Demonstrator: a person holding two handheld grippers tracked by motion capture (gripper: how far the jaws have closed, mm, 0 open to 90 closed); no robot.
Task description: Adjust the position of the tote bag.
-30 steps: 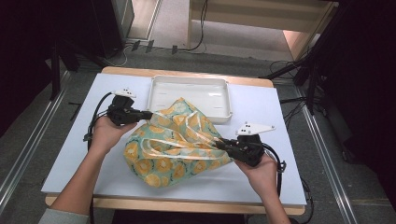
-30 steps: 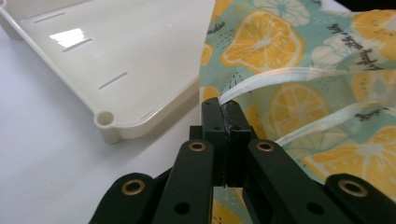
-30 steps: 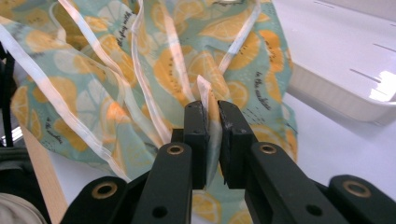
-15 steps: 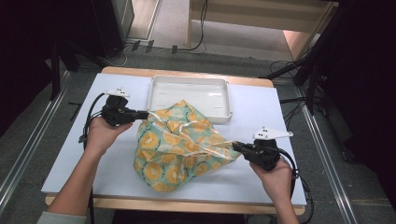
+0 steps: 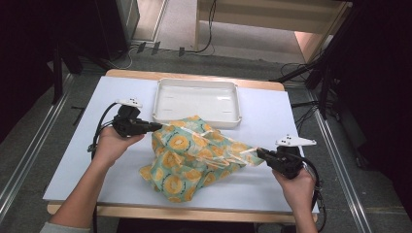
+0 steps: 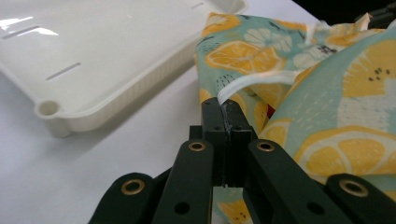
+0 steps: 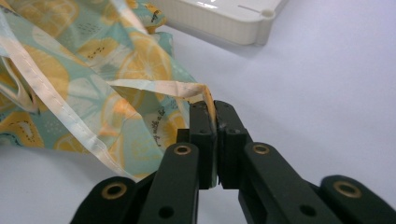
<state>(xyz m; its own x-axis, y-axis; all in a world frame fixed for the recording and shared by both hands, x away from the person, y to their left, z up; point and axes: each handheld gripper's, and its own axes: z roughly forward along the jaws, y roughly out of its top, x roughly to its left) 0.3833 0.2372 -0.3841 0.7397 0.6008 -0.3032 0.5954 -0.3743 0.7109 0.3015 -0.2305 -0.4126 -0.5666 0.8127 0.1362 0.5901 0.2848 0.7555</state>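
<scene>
Two grippers are in my hands over the white table (image 5: 73, 160), and between them lies the biggest loose thing on it, a crumpled lemon-print cloth (image 5: 194, 158), teal with yellow citrus slices and pale trim, bunched at the middle of the table toward my edge. Its far fold touches the near rim of the white plastic tray (image 5: 197, 99), which sits at the far middle of the table with nothing in it. From the cloth, pale fabric straps run outward to either side. My left gripper (image 5: 156, 127) lies level just left of the cloth, pointing right, and in the left gripper view its jaws are pressed together on the white strap (image 6: 243, 85), which rises out of the tips and curves back into the fabric. My right gripper (image 5: 260, 154) sits near the cloth's right end, pointing left, with its cream strap (image 5: 228, 161) drawn fairly taut across the cloth toward it. In the right gripper view those jaws are likewise clamped on the strap's end (image 7: 205, 95), having just shifted slightly in their closure while the strap stayed pinched between them.
</scene>
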